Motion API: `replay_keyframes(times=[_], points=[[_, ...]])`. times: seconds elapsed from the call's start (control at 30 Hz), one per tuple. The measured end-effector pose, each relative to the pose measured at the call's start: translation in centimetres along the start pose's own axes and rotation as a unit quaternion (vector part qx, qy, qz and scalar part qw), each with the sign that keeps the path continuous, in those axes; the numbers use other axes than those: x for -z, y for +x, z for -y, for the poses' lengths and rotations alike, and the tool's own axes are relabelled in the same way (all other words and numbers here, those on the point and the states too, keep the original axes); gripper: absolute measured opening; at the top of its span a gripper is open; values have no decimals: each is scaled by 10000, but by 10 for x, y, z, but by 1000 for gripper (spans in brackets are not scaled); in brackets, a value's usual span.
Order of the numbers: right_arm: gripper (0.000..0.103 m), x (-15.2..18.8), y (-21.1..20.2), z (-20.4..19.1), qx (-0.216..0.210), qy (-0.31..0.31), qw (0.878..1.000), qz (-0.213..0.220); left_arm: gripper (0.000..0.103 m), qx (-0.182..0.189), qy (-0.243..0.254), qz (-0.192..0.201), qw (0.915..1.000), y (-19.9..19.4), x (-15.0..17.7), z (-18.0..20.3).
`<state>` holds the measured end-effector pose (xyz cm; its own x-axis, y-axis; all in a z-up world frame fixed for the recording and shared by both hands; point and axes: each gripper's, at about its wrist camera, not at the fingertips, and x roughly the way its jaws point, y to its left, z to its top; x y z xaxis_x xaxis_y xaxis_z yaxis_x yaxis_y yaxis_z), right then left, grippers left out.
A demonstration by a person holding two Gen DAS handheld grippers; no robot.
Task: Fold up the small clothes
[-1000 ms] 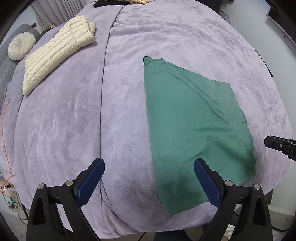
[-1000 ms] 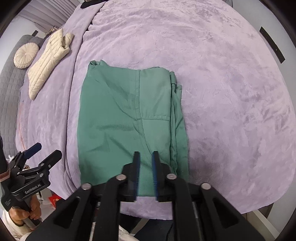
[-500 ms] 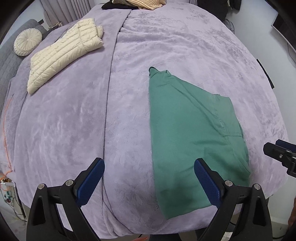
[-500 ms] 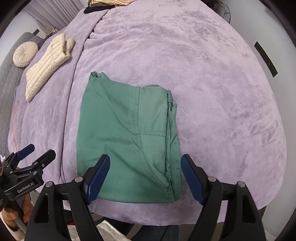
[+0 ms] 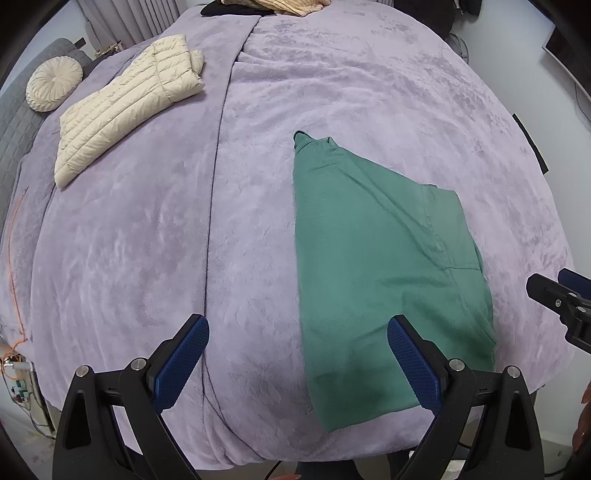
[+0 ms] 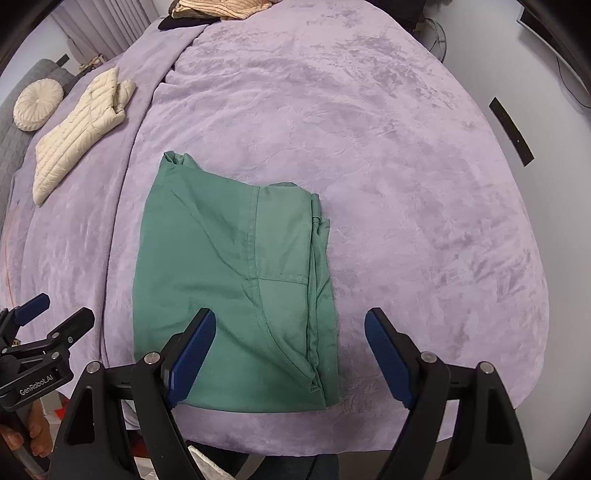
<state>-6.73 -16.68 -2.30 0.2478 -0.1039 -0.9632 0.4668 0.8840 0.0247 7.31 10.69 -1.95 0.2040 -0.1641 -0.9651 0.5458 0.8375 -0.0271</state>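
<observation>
Garment (image 5: pixel 384 280), green, folded into a rough rectangle, lies flat on the lilac bedspread (image 5: pixel 147 229) in the left wrist view. Taking the garment as the reference, its narrow bunched corner points toward the far end of the bed, and its wide hem lies near the front edge of the bedspread. The left gripper (image 5: pixel 295 363) hangs above the front of the bed with both blue pads (image 5: pixel 415 363) set wide apart and nothing between them; the right-hand pad overlaps the near hem of the garment in the picture, while the left-hand pad sits over bare bedspread well to the left of the garment. A cream quilted jacket (image 5: pixel 125 107) lies far to the left of the garment, beyond a long seam in the bedspread. A round cream cushion (image 5: pixel 53 83) rests further left again. A pile of tan and dark clothes (image 5: pixel 273 5) sits at the far end of the bed. The tip of the right gripper shows at the right edge, beside the garment.

In the right wrist view the garment (image 6: pixel 236 284) fills the centre-left, with stacked folded edges along its right side and a stitched seam down its middle. The right gripper (image 6: pixel 290 354) stands above the near right corner of the garment, jaws spread wide, gripping nothing; the cloth lies flat below. The left gripper (image 6: pixel 51 310) appears left of the garment, off the bed edge, held by a hand (image 6: pixel 26 439). The jacket (image 6: pixel 79 129) and cushion (image 6: pixel 37 105) lie beyond the garment to the left.
</observation>
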Motion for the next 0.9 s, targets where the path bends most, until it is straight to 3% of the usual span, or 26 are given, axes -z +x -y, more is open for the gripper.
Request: replay_keyframes(times=[0.9], points=[[85, 4, 1, 0, -23, 33, 10000, -28, 98, -44, 19, 3, 10000, 0, 3, 2]])
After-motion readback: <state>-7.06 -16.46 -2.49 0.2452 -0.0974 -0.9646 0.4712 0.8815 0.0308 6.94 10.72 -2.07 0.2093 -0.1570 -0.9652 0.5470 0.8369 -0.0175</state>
